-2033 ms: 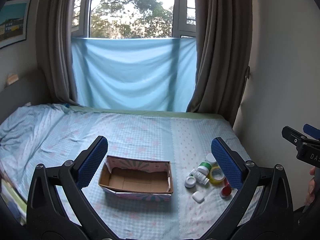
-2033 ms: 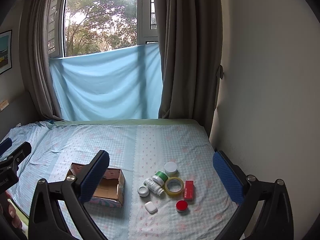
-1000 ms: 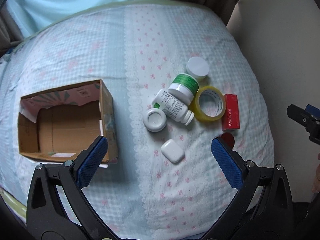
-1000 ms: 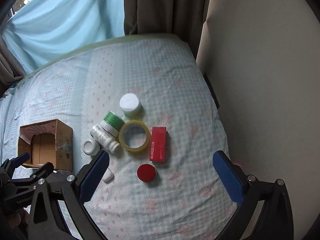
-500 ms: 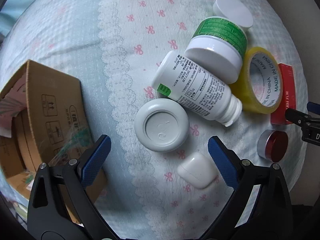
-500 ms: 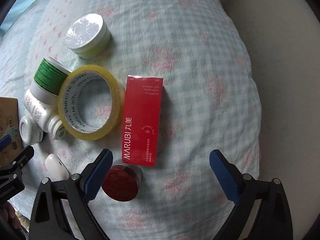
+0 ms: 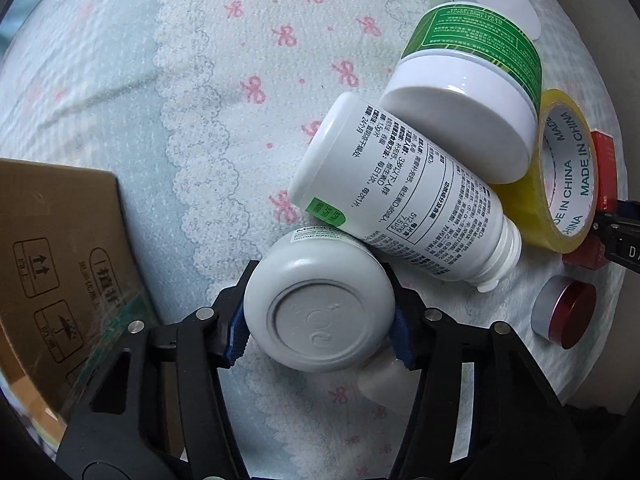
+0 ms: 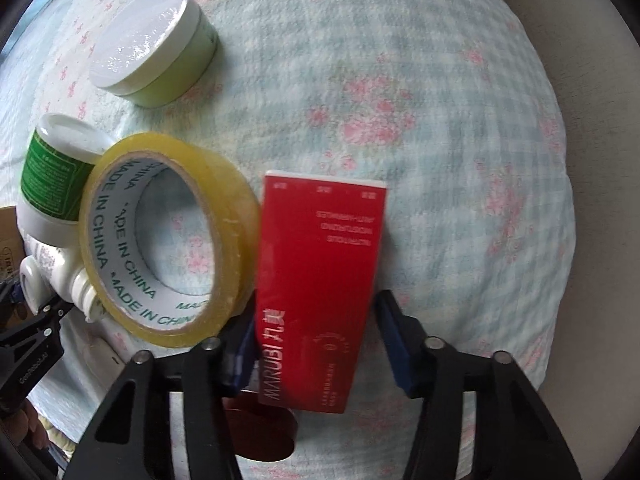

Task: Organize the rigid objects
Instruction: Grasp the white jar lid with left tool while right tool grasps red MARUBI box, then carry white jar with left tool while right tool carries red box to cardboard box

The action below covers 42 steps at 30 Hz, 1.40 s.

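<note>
My left gripper (image 7: pixel 318 334) points straight down and its jaws are closing; both blue pads press the sides of a round white jar (image 7: pixel 320 300) on the bed. That jar touches a white pill bottle (image 7: pixel 404 208) lying on its side. My right gripper (image 8: pixel 316 340) also points down with closing jaws, and its pads sit against the long sides of a red box (image 8: pixel 320 280). The box lies beside a yellow tape roll (image 8: pixel 168 248). A red-lidded tin (image 8: pixel 260 432) is half hidden under the box and the left finger.
A green-labelled bottle (image 7: pixel 472 92), a white-lidded jar (image 8: pixel 152 48) and a white earbud case (image 7: pixel 380 384) crowd the same patch of sheet. An open cardboard box (image 7: pixel 60 260) stands to the left. The bed's edge and a wall (image 8: pixel 600 200) run along the right.
Both grippers sank to the bed and went from wide open to closed, the left on the round white jar, the right on the red box.
</note>
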Motion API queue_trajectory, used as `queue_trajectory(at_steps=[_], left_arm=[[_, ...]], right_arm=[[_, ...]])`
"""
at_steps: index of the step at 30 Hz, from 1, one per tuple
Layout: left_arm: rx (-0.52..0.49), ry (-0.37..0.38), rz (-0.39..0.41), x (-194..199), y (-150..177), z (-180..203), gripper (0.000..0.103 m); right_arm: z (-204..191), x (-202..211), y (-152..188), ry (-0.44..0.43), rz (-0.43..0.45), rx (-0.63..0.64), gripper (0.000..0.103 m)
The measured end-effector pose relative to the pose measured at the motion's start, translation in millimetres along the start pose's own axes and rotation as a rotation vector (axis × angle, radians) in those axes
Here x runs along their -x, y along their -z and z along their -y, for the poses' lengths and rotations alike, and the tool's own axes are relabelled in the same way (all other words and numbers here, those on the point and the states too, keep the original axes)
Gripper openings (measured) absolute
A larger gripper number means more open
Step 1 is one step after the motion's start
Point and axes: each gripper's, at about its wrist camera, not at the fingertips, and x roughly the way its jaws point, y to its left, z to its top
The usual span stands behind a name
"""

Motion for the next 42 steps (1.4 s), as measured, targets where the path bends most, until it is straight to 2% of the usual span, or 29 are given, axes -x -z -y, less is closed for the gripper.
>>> queue_trajectory(at_steps=[3,6,10,18,24,26,34,42], left_arm=[[0.013,0.004,-0.007,-0.9,0.5,0.3,0.053],[0.019,-0.004,-0.003,3.0,1.5,4.9,0.053],[0.013,0.003,0.018,28.8,12.0,5.6,0.053],[0.022,0.031,0.124,102.0,23.6,16.5,0.053],[0.040,0.063,0.240,178.1,44.5,14.9,0.053],[0.049,0.075,0.284,202.3,50.4,11.1,0.053],[0.094,0.081,0.445,295.6,97.9,-32.7,0.053],[0.159,0.074,0.537,350.9,152.4,-105.6,0.053]], right_arm=[[-9.4,-5.1,-1.3,0.013,0.000,0.000,0.041],[-5.0,-6.4,-2.7,-0.014,0.009,-0.027,0.040],[3.4,9.0,4.8,-0.023,0.039,-0.037,0.039],[31.9,66.3,29.5,-0.089,0.131,-0.096,0.038],[43.0,138.2,67.2,-0.134,0.255,-0.096,0.038],[34.8,164.4,85.7,-0.135,0.302,-0.082,0.038],[-13.8,234.5,117.0,-0.159,0.456,-0.016,0.038],[-91.3,282.3,159.5,-0.203,0.541,0.108,0.038]])
